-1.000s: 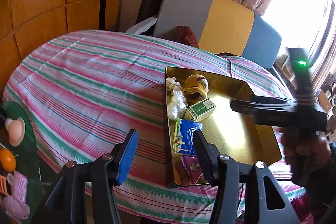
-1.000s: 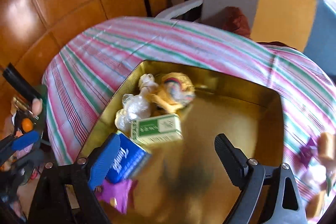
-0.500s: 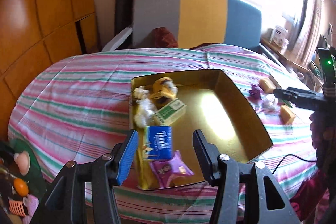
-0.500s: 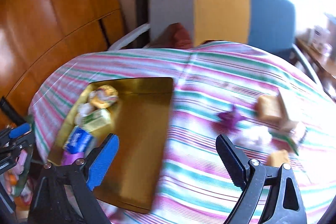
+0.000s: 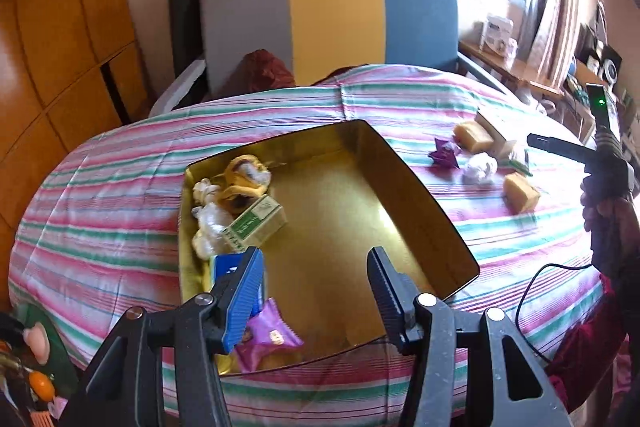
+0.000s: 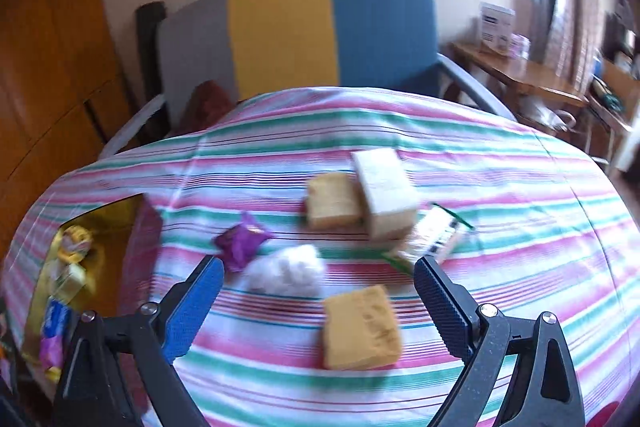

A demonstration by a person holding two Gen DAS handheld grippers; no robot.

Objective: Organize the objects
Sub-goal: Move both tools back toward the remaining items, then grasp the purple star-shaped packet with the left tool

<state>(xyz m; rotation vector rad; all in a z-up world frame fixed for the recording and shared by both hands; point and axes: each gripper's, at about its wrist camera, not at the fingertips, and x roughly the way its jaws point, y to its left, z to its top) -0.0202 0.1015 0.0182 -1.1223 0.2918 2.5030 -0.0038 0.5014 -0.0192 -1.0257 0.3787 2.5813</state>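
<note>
In the right wrist view motion blur smears the loose items at frame centre, and the shallow gold metal tin point(image 6: 132, 227) is cut off at the left edge; the right gripper point(image 6: 318, 291), jaws opening, empty, hangs over a white crumpled wad point(image 6: 286, 269), a purple foil packet point(image 6: 240, 243) and a tan sponge-like block point(image 6: 360, 327) on the striped cloth point(image 6: 500, 187); the left gripper point(image 5: 316, 291), jaws apart, empty, partly hides a blue packet point(image 5: 224, 265) in the tin.
</note>
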